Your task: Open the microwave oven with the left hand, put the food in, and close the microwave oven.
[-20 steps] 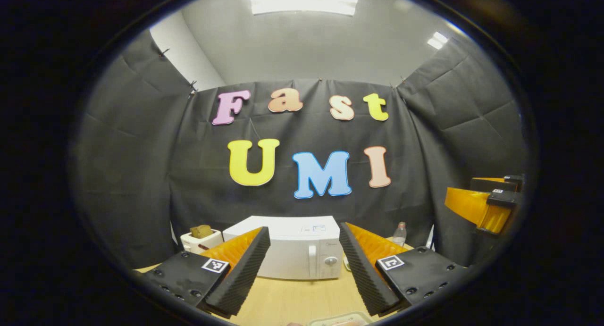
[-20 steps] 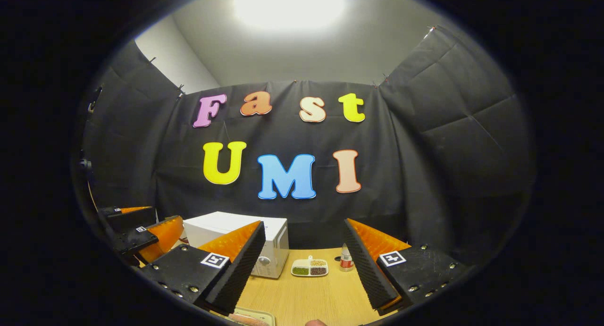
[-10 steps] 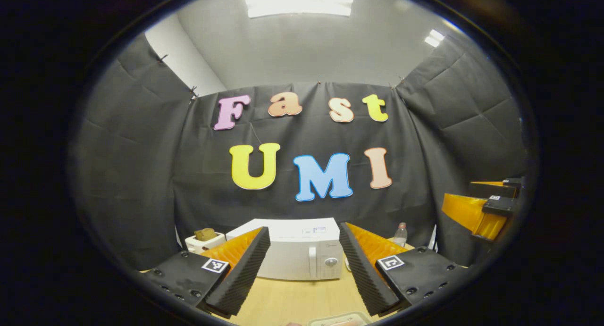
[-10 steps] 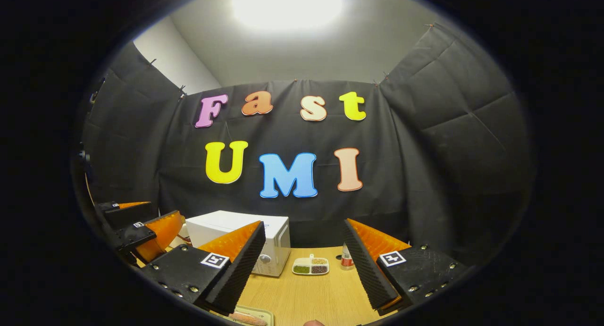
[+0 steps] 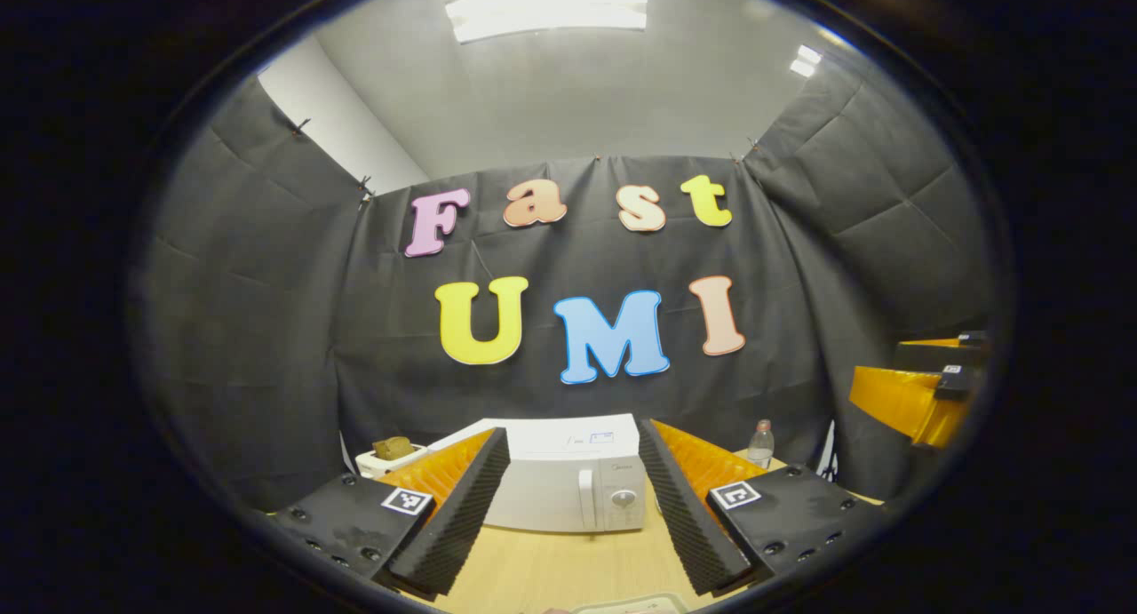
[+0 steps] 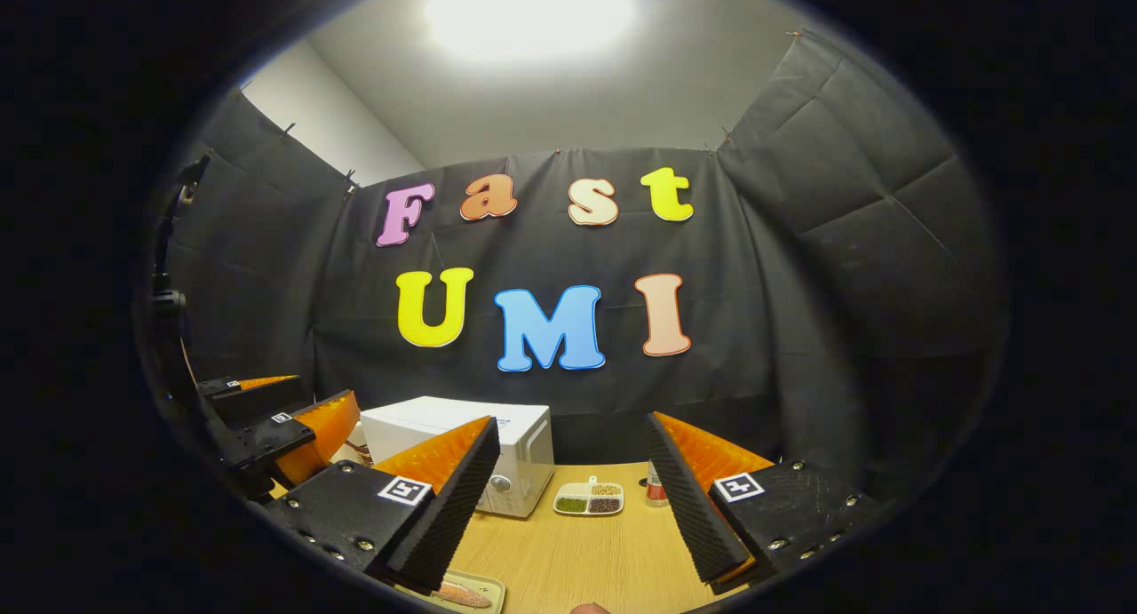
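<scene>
The white microwave (image 5: 555, 481) stands shut at the back of the wooden table, its handle (image 5: 585, 500) and knob (image 5: 622, 498) on the right of its front. My left gripper (image 5: 570, 436) hangs open well in front of it, holding nothing. In the right gripper view the microwave (image 6: 520, 441) sits left of centre, and my right gripper (image 6: 573, 423) is open and empty above the table. A small tray with reddish food (image 6: 462, 594) lies at the near table edge under that gripper. Each gripper shows in the other's view: right gripper (image 5: 924, 370), left gripper (image 6: 284, 405).
A toaster holding bread (image 5: 388, 454) stands left of the microwave, a clear bottle (image 5: 759, 443) to its right. A divided dish of grains (image 6: 588, 500) and a small red-labelled bottle (image 6: 655, 485) sit on the table (image 6: 577, 561) beside the microwave.
Both views have drifted and tilted slightly. The left gripper has come a little further right in the right gripper view. Both grippers stay open and the microwave door stays shut.
</scene>
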Tool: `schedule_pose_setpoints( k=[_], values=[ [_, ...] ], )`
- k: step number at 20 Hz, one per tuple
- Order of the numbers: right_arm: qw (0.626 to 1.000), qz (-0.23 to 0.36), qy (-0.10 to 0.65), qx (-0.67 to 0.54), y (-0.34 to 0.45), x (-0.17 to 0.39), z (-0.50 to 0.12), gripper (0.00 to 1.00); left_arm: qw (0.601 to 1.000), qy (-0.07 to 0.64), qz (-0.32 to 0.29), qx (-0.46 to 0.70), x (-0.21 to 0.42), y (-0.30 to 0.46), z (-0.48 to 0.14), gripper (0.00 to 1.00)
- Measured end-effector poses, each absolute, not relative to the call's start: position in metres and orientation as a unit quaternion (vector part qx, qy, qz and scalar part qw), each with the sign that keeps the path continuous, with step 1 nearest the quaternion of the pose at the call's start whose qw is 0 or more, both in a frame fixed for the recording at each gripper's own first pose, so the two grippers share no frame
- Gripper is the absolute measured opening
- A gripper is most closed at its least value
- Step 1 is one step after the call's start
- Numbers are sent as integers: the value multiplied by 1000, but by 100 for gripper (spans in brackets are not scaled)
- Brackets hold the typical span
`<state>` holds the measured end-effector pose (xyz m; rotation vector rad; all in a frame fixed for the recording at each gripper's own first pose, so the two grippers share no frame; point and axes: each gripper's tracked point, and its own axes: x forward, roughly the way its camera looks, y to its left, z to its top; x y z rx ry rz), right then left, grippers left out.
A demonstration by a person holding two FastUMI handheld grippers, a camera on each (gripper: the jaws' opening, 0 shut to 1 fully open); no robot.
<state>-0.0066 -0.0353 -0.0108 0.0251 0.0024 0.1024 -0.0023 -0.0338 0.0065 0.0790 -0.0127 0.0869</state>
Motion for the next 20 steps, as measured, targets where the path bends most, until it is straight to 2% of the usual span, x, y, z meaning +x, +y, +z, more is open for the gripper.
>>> schedule_pose_setpoints(
  k=[5,11,13,14,20],
  values=[
    [999,41,17,7,-44,2,-22,100,999,15,47,13,37,-23,-20,93],
    [1000,-5,18,7,-45,23,-19,100,999,15,26,27,108,-5,-49,96],
    [1000,-22,21,-3,-42,29,-21,100,999,28,10,27,127,-5,-69,100],
    [999,-29,18,-6,-39,32,-19,100,999,36,1,23,135,-6,-80,97],
    [998,-51,26,-20,-22,45,-20,100,996,79,-30,26,180,-8,-141,100]
  ],
)
